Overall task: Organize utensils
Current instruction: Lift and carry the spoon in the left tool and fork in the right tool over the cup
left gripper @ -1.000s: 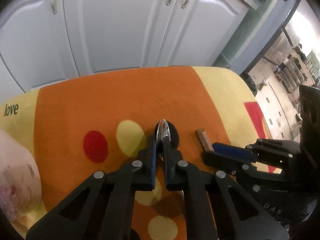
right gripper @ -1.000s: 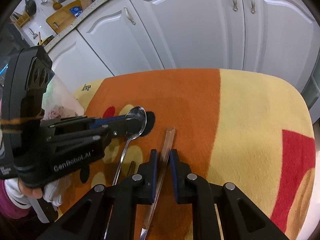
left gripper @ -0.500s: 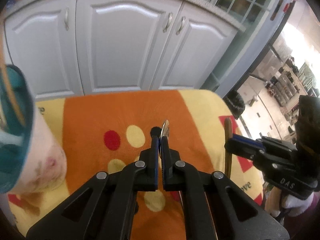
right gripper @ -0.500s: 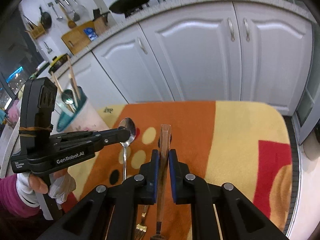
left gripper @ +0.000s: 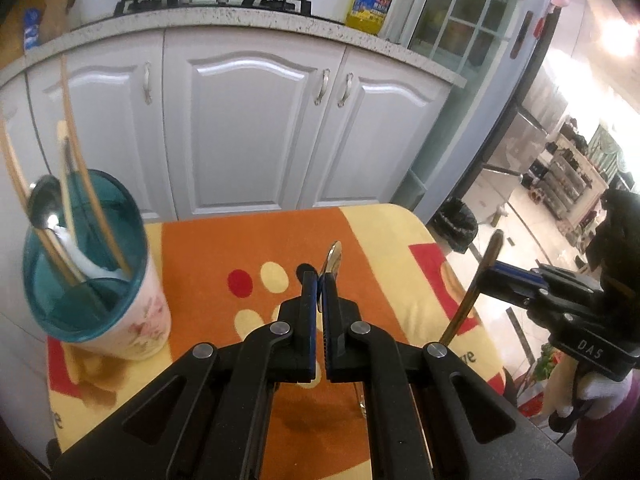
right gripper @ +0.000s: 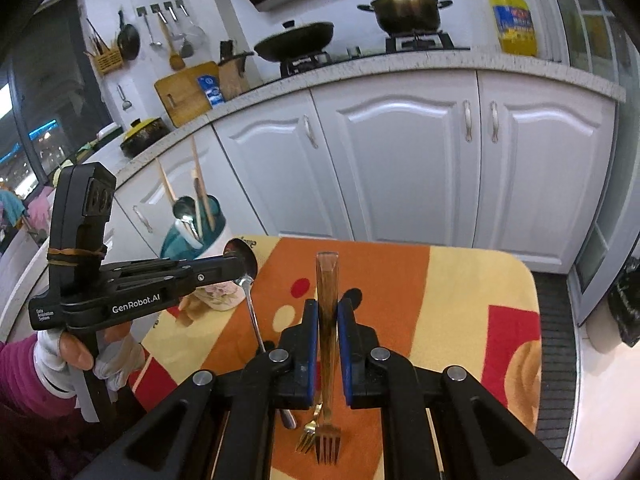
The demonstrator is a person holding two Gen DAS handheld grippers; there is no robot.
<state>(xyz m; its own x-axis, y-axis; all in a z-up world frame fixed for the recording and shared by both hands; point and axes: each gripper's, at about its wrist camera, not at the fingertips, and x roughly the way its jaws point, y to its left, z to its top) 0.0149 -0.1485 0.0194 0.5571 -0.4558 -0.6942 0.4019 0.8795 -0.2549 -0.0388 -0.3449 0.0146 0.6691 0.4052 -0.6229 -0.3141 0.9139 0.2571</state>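
**A:** What is the left gripper [left gripper: 319,280] carrying?

**B:** A shiny silver metal spoon [right gripper: 247,276]. The blue-padded jaws are clenched on it just below the bowl. In the right wrist view the bowl sticks up past the fingertips and the thin handle hangs down toward the near side, clear of the cloth.

**A:** And the right gripper [right gripper: 328,312]?

**B:** Its jaws are clamped on the handle of a long golden-brown metal fork [right gripper: 327,344]. The square handle end points up and away, the tines hang low at the near edge of the view. A second gold fork [right gripper: 307,436] shows just left of those tines; I cannot tell whether it lies on the cloth or is held too.

**A:** Where are both tools in the scene?

**B:** Above a table covered by an orange and yellow cloth with red, cream and black dots [left gripper: 224,248]. The spoon is toward the left, the fork toward the right.

**A:** Anything else on the table?

**B:** At the far left stands a white floral cup with a teal lining [left gripper: 100,304], upright, holding wooden chopsticks [left gripper: 76,184] and another spoon [left gripper: 44,204]. White cabinet doors [right gripper: 400,168] rise behind the table
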